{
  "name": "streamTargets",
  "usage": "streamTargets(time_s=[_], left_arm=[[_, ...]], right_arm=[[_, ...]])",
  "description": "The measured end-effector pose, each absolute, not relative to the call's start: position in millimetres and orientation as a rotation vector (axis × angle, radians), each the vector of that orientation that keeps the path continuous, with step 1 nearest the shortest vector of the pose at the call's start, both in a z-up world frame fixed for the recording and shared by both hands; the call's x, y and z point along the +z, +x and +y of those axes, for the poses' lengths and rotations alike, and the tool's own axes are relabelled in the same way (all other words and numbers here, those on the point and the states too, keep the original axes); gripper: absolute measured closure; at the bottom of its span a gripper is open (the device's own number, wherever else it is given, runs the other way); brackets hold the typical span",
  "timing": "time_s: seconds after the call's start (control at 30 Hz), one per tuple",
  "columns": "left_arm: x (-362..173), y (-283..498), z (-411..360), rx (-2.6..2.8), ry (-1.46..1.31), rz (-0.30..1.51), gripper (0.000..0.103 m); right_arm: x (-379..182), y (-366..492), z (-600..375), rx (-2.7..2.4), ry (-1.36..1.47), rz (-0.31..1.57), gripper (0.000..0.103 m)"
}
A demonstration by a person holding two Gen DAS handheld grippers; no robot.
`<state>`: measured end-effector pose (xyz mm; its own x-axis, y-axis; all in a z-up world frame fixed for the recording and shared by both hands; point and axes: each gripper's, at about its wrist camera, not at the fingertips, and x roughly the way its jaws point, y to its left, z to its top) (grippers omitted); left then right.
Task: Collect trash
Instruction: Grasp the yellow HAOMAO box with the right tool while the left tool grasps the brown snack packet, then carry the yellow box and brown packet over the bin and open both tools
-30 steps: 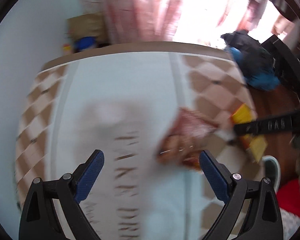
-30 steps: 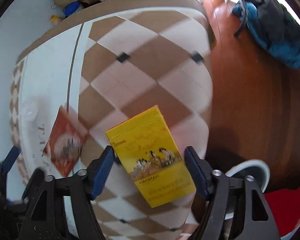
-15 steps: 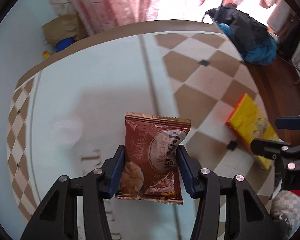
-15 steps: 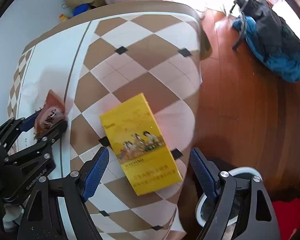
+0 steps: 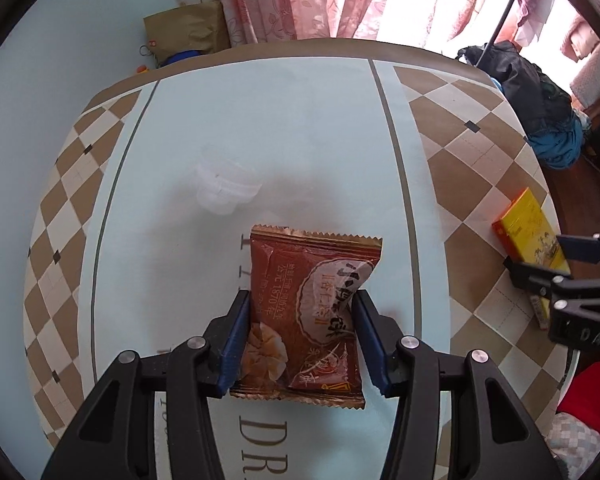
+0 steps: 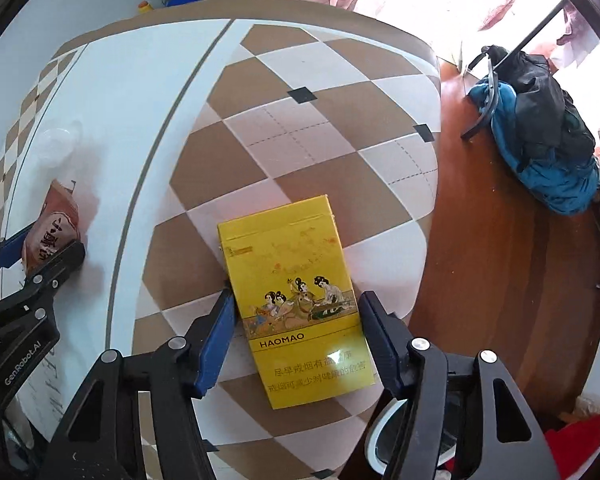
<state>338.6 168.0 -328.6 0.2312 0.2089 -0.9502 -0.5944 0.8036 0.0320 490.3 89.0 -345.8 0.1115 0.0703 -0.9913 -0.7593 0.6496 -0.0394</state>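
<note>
Spanning both views, the round bench [image 5: 260,128] with its pale centre and brown-and-cream checked border carries the two pieces of trash in play. Nearer the bench's right edge, the flat yellow cardboard cigarette box [image 6: 292,296] lies face up, its long axis running straight out along the fingers of the right claw [image 6: 296,332], flip-top end pointing away; the jaws straddle its lower half, the left pad at the box's edge, the right pad seemingly a sliver clear, so a firm grip cannot be told. On the pale centre, the reddish-brown crinkled foil snack packet [image 5: 308,312] sits between the left claw [image 5: 300,336], whose blue pads press both side edges; its long axis also points away, serrated top seal farthest. A clear plastic cup [image 5: 224,188] lies just beyond it.
</note>
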Motion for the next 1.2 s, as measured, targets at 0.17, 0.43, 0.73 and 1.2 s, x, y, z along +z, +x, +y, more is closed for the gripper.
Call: streamTargets(time_s=[0.17, 0.43, 0.73, 1.2], left_arm=[[-310.6, 325.4, 159.0, 0.586, -0.372, 1.183, 0.056], [-247.4, 285.8, 122.9, 0.599, -0.328, 1.077, 0.056], [-154.3, 263.4, 42.4, 0.525, -0.282, 0.929, 0.056], [-149.5, 351.3, -135.9, 0.193, -0.192, 0.946, 0.056]], right_arm=[[-337.2, 477.4, 80.6, 0.66, -0.584, 1.312, 0.04], [-266.4, 440.7, 28.0, 0.667, -0.387, 1.162, 0.04], [-164.5, 401.9, -90.9, 0.653, -0.172, 1.028, 0.04], [-152.7, 415.0, -317.3, 0.425, 0.021, 1.021, 0.04]])
